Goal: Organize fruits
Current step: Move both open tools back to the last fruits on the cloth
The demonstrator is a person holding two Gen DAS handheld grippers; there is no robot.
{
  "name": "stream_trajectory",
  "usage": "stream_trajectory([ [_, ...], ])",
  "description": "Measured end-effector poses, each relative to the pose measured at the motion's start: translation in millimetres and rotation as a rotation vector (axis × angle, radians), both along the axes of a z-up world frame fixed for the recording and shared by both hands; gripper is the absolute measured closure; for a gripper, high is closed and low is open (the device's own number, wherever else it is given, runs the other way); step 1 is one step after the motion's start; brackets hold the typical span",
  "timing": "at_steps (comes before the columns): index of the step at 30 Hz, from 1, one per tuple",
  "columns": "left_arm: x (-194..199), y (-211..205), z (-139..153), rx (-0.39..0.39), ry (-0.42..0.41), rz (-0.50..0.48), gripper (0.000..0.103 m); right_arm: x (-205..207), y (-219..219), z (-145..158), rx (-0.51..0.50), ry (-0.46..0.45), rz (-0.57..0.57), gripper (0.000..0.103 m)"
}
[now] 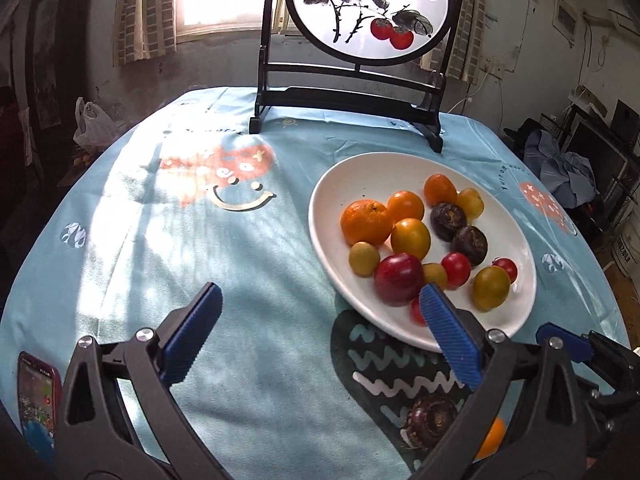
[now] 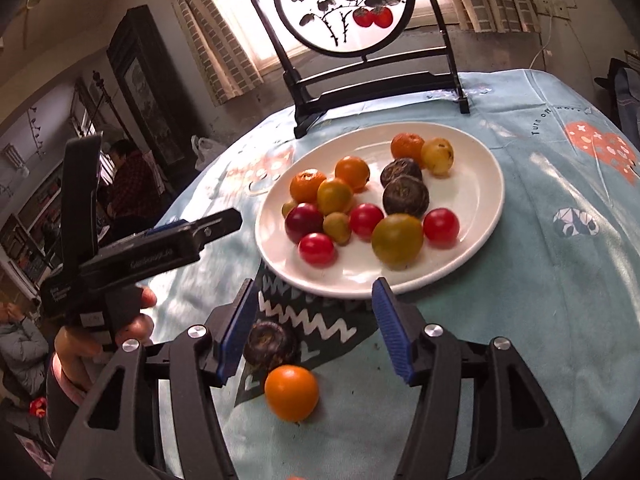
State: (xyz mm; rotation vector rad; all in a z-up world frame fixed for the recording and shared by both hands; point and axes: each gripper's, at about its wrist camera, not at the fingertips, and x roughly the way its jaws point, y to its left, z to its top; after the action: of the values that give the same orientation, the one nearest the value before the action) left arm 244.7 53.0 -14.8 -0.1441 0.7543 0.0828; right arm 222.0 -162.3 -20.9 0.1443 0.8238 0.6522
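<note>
Between open right tongs (image 2: 312, 328): orange fruit (image 2: 291, 392), dark fruit (image 2: 270, 344) beside. Lower, center, close gently, lift to plate (image 2: 480, 208) ahead. Left tongs (image 1: 320, 320) open, idle.

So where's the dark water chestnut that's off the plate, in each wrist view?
Left wrist: dark water chestnut at bottom right, on the dark patch of the tablecloth, partly hidden behind the left tongs' right finger.
Right wrist: bottom centre, between the open right tongs, against the left finger.
Shared landmark: the loose orange fruit beside it, near the white plate.
</note>
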Motion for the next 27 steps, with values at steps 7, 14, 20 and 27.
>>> stream_trajectory([
  [7,-5,7,-3,0.009,0.017,0.02,0.002,-22,8,-7,-0.084,-0.015,0.041,0.043],
  [14,-12,23,-7,0.007,0.025,0.064,0.002,-30,18,-19,-0.155,0.007,0.096,0.043],
  [20,-16,29,-10,0.01,0.033,0.082,0.002,-34,30,-28,-0.215,0.028,0.149,0.043],
  [27,-15,29,-11,0.017,0.042,0.081,0.002,-34,35,-33,-0.248,0.038,0.156,0.043],
])
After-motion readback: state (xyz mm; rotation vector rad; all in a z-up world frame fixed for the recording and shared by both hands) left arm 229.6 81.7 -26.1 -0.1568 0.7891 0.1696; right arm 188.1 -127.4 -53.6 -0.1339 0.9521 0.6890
